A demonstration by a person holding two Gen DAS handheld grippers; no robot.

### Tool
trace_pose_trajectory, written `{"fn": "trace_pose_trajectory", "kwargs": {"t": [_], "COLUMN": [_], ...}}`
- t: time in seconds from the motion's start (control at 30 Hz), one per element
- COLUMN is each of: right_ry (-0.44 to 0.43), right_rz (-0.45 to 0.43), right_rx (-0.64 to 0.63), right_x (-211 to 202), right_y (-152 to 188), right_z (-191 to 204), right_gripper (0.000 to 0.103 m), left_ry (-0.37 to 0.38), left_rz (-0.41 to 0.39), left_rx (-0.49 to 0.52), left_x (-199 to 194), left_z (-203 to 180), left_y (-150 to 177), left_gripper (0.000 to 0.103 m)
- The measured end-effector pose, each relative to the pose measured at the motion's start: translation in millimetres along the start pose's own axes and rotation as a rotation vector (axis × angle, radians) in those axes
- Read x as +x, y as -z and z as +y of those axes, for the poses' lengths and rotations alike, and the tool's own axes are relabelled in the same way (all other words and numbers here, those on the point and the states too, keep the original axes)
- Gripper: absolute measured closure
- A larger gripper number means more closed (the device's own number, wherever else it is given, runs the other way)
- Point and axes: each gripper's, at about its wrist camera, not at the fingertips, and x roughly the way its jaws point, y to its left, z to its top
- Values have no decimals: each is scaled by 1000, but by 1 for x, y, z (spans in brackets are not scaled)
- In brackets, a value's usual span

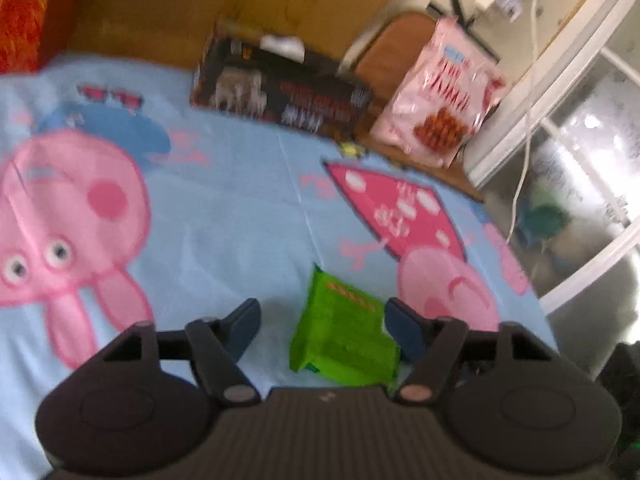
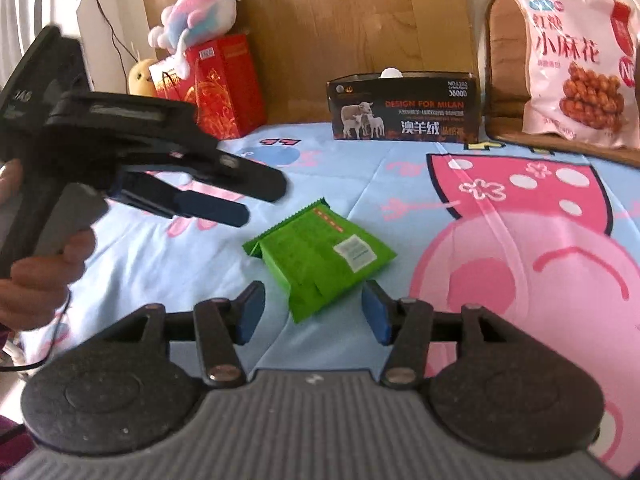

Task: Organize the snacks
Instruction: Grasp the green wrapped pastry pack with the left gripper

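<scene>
Right hand-held gripper, lower centre, jaws open around near corner of green snack packet lying mid-frame on cartoon bedsheet; left hand-held gripper likewise open, empty; step: approach; next: close, then lift.

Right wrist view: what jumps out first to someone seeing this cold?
The green snack packet lies flat on the blue cartoon-pig sheet, just ahead of the right gripper, whose fingers are open and not touching it. The left gripper hangs above the sheet to the packet's left, held in a hand. At the back, a big pink snack bag leans upright beside a dark tissue box.
</scene>
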Motion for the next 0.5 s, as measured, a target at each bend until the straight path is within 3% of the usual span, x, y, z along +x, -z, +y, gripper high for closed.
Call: {"fn": "trace_pose_trajectory", "kwargs": {"t": [0.07, 0.1, 0.13, 0.3, 0.43, 0.5], "right_ry": [22, 21, 9, -161, -304, -327], "right_rz": [-4, -1, 4, 45, 56, 58], "right_rx": [-22, -30, -33, -137, -191, -182], "right_x": [3, 3, 2, -13, -26, -27], "right_y": [0, 0, 0, 13, 25, 27], "right_z": [2, 3, 4, 24, 29, 28], "right_gripper": [53, 64, 65, 64, 61, 59], "left_ry": [11, 4, -7, -10, 50, 76], "left_rz": [14, 14, 17, 31, 31, 19], "left_rx": [29, 44, 62, 63, -43, -96], "left_x": [0, -2, -7, -41, -74, -85], "left_z": [-5, -8, -10, -2, 17, 24], "left_y": [5, 10, 15, 48, 75, 86], "left_gripper": [55, 55, 55, 55, 55, 54]}}
